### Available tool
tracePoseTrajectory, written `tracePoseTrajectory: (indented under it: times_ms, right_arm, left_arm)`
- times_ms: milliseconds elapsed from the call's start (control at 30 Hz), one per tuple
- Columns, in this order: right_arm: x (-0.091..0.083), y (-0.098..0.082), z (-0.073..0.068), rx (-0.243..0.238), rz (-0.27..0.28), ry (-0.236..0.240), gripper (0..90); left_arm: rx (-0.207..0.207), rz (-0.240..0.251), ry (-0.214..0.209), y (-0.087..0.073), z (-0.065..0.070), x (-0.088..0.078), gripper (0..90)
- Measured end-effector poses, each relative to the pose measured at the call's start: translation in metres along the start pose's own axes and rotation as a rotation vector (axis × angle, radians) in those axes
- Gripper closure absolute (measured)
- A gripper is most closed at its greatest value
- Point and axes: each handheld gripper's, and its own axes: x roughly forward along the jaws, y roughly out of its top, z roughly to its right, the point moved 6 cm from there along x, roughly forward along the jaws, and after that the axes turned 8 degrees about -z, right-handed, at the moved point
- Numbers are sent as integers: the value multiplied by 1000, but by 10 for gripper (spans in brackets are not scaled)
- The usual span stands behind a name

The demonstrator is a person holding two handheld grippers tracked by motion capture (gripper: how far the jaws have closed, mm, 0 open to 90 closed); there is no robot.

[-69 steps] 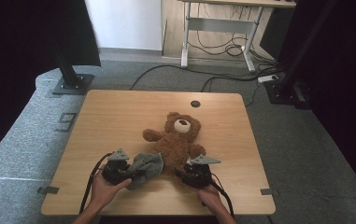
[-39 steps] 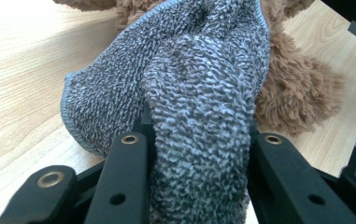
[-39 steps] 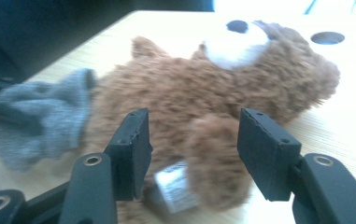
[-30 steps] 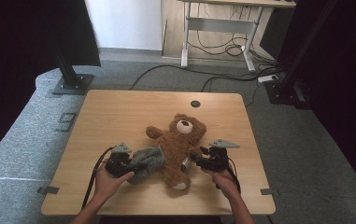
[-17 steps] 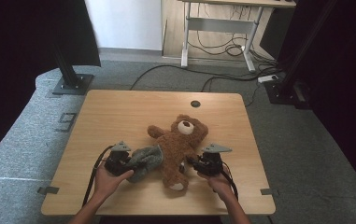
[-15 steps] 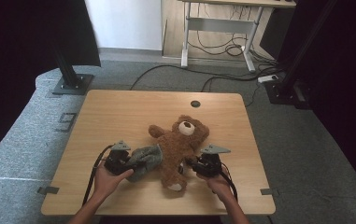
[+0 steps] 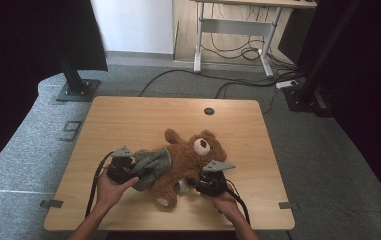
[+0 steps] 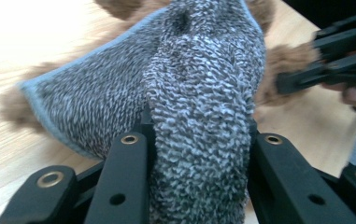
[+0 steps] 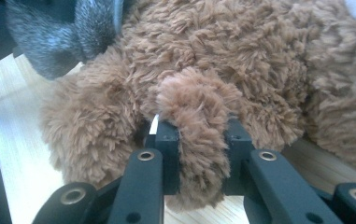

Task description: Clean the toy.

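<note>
1. Since the earlier frames the teddy bear point(image 7: 188, 162) has swung round on the table point(image 7: 128, 115): it lay with its head toward the far edge and now lies on its side, head toward the right and feet toward the near edge. The right gripper point(image 7: 205, 184) has come in from the bear's right side and shut on a limb.
2. Seen from the right gripper view, the right gripper point(image 9: 199, 140) has its jaws pressed on a furry arm or leg point(image 9: 196, 112) of the bear; which limb it is I cannot tell.
3. The left gripper point(image 8: 196, 140) has its jaws clamped on a thick fold of the grey knitted garment point(image 8: 189, 84), which lies partly over the bear's back near the table's front edge.
4. The work in hand looks like dressing the bear. To do it well, I judge the right gripper should hold the limb steady and straight while the left opens the garment toward it, pulling gently so the fabric does not slip out.
5. The bear's fur is long, shaggy and brown; its body is soft and rounded. The garment is a nubbly grey-and-white knit with a smooth blue-grey edge. The table is pale, flat wood.
</note>
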Motion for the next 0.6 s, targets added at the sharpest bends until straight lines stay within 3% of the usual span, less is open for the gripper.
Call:
tracePoseTrajectory:
  times_ms: [333,600]
  right_arm:
    - [7,2,0,30,16,-13,731]
    - [5,0,2,41,22,-19,730]
  left_arm:
    - [70,-62,-51,-7,31,17,668]
    - [146,-57,-92,-3,60,4,667]
